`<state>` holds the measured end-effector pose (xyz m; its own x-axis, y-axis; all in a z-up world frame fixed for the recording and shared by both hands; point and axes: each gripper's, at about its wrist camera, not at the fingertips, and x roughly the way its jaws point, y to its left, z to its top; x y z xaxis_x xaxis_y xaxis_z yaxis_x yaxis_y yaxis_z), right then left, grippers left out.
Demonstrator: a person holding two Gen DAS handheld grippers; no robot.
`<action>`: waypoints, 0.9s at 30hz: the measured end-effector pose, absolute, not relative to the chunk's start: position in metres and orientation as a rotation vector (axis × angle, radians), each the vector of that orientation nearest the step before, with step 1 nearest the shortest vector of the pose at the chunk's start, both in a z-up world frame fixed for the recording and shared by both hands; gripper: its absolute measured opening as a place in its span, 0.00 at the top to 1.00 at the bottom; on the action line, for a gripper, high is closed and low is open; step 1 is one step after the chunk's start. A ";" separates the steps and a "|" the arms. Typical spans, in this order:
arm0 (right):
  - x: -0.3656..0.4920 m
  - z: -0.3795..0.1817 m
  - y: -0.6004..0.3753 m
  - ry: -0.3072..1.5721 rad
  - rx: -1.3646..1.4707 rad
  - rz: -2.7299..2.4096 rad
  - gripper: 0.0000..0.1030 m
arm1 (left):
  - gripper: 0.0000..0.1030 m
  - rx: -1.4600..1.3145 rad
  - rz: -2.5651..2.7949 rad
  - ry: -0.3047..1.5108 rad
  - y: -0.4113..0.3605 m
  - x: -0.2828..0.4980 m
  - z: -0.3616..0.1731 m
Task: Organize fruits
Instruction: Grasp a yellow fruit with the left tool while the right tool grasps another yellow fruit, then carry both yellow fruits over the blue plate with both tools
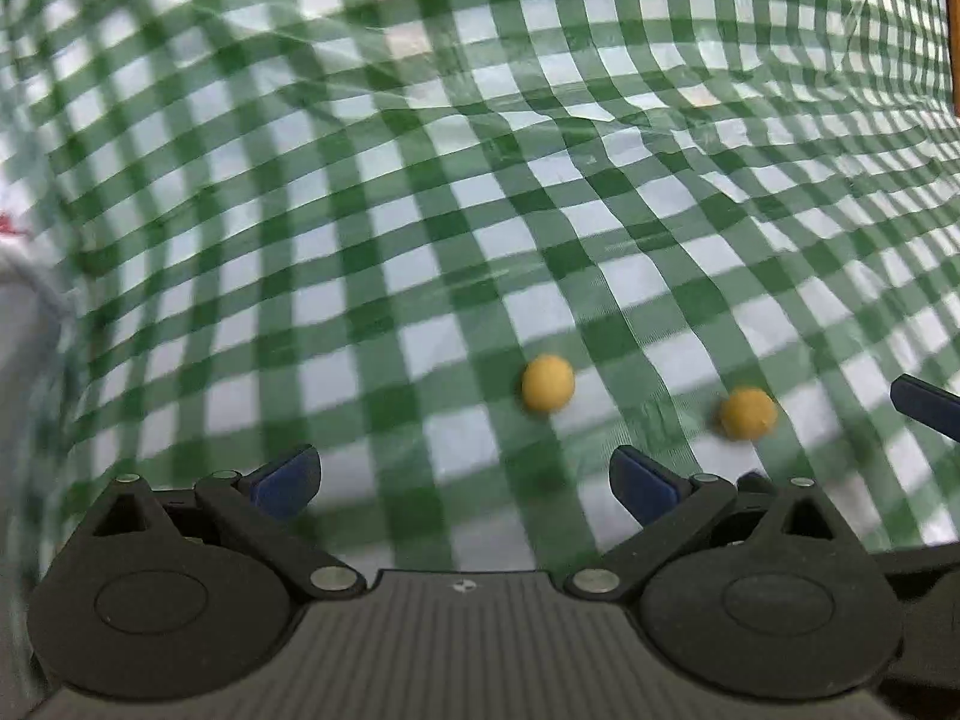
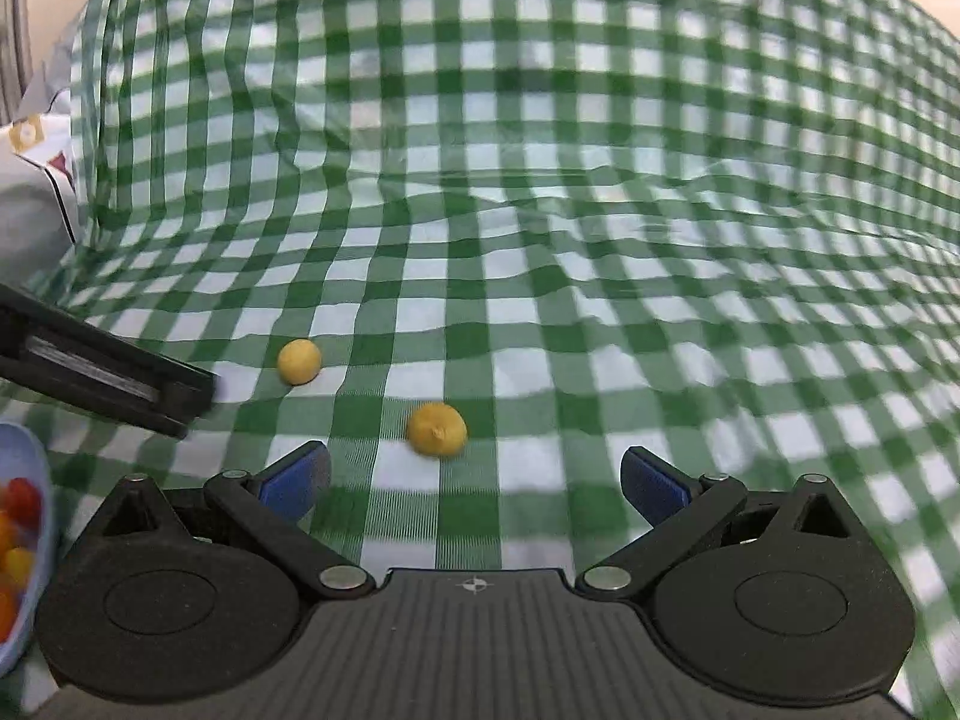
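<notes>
Bowl (image 2: 33, 468) — red, orange fruits (image 2: 18, 516) inside, both grippers' jaws released, empty.

left tool (image 1: 462, 483) spread wide, empty | two yellow fruits (image 1: 547, 383) (blurred) apart on checked cloth (image 1: 420, 210)

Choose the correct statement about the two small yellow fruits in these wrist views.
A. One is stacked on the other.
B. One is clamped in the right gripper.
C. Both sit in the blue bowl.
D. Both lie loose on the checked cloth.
D: the two yellow fruits rest apart on the green checked cloth, ahead of the open, empty right gripper.
</notes>
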<state>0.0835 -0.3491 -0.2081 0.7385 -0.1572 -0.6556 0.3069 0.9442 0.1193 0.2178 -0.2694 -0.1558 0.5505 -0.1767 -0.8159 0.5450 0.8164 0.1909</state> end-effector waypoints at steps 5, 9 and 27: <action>0.117 -0.234 -0.357 0.714 0.228 -0.214 0.24 | 0.01 0.472 -0.442 0.923 -0.289 0.247 -0.185; 0.112 -0.244 -0.347 0.678 0.177 -0.224 0.45 | 0.43 0.437 -0.504 0.918 -0.289 0.249 -0.188; 0.021 -0.142 -0.316 0.638 0.250 -0.172 0.72 | 0.74 0.383 -0.546 0.884 -0.211 0.122 -0.066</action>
